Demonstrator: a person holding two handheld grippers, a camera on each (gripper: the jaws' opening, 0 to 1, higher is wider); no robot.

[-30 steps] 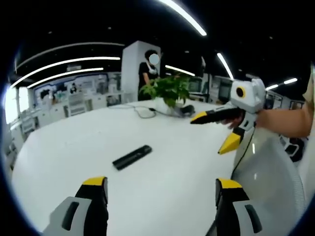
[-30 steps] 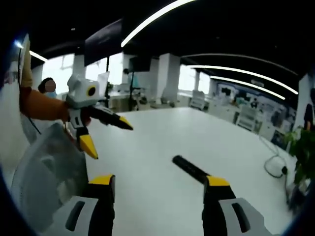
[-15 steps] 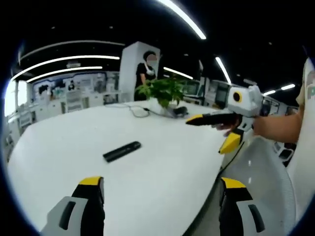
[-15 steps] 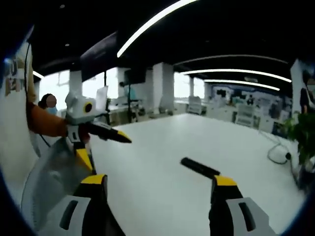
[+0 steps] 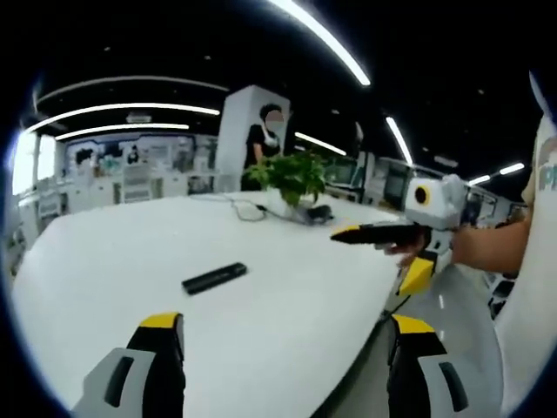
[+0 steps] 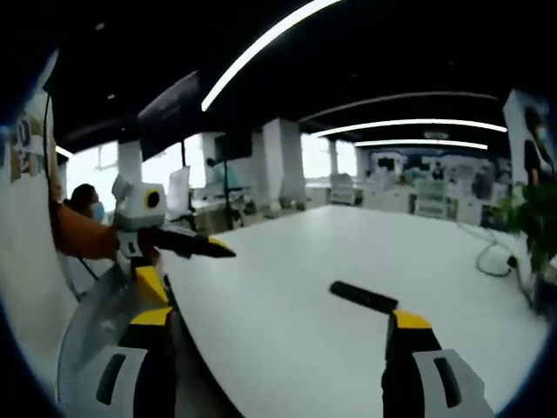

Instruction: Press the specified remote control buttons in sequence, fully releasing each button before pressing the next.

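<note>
White table (image 5: 287, 322) bears a black remote (image 5: 214, 278), office behind.

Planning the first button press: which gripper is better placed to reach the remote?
Probably the right gripper. In its own view the remote lies just beyond its right jaw; from the left gripper, more bare table lies ahead of the jaws. Both are open and above the table.

A large white table (image 5: 287, 287) fills an open office under a dark ceiling with long light strips (image 5: 322, 39). Far off stand a plant (image 5: 291, 172), white pillar (image 5: 239, 135) and windows (image 6: 96, 170).
</note>
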